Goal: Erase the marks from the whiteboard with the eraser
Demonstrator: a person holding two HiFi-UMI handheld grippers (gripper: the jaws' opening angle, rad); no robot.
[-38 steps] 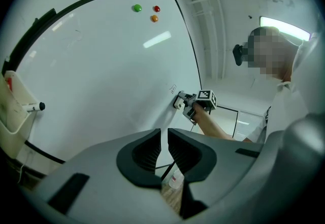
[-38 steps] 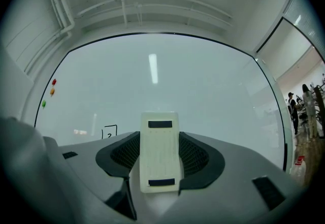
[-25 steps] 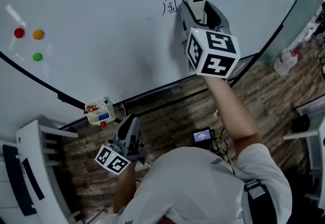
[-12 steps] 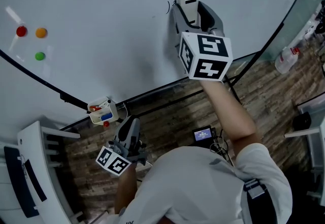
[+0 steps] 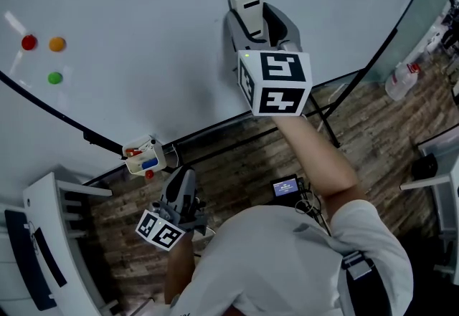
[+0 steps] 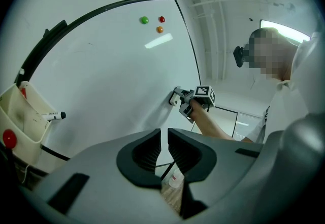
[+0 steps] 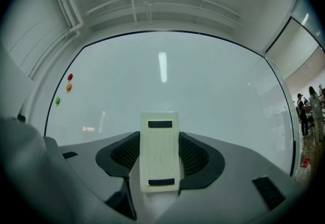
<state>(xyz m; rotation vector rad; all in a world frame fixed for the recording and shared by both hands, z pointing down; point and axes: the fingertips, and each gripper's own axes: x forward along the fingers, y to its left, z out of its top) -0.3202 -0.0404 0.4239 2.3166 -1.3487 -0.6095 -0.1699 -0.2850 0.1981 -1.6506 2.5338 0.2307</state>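
The whiteboard (image 5: 143, 13) fills the upper head view, and no written marks show on it. My right gripper (image 5: 252, 21) is shut on a cream eraser (image 5: 247, 6) that is pressed flat against the board near its middle. In the right gripper view the eraser (image 7: 160, 151) stands upright between the jaws, with the board (image 7: 213, 86) behind it. My left gripper (image 5: 182, 184) hangs low beside the board's bottom edge, shut with nothing in it. The left gripper view shows its jaws nearly touching, and the eraser (image 6: 174, 98) far off on the board (image 6: 111, 60).
Red (image 5: 29, 42), orange (image 5: 57, 43) and green (image 5: 54, 78) magnets sit at the board's left. A small marker tray (image 5: 143, 155) hangs under the board's edge. A white rack (image 5: 50, 236) stands lower left, a bottle (image 5: 401, 78) right, and a small device (image 5: 285, 186) lies on the wooden floor.
My right gripper has slid the eraser left and slightly up across the board. The small mark that stood left of it no longer shows. The left gripper has stayed put.
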